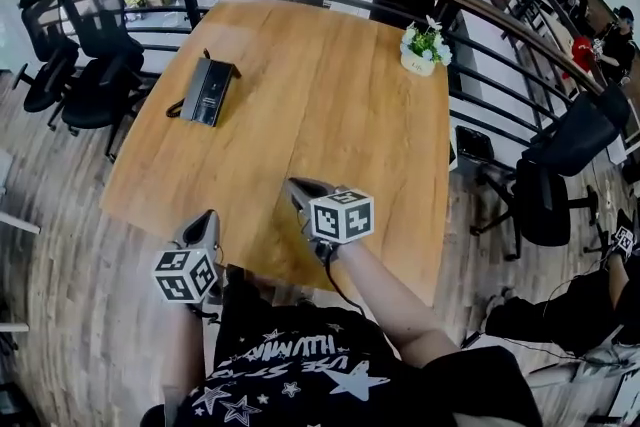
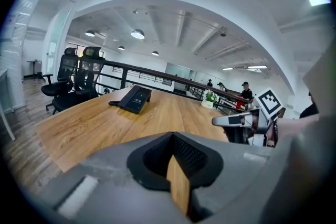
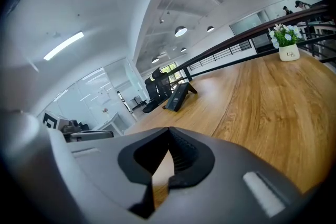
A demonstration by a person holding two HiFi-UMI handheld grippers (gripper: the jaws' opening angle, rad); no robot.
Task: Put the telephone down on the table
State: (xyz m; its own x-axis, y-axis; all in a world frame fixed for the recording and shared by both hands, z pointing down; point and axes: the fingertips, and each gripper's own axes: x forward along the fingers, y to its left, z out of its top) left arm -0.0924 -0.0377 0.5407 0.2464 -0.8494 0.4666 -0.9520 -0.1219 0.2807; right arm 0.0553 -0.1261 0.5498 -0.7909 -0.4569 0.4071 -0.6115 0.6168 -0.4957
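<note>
Telephone [image 1: 208, 91] lay at eleven o'clock on bench [image 1: 340, 125]; likely rigid, light, slick plastic; pinch across long sides. Left gripper [image 1: 207, 218], right gripper [image 1: 297, 187]: jaws closed, empty.

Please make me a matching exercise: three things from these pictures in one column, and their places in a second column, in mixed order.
Things:
1. telephone
2. flower pot
3. right gripper

Places:
A. standing at the far right corner of the table
B. above the near part of the table, jaws together, holding nothing
C. lying on the far left part of the table

Pairs: 1-C, 2-A, 3-B
</note>
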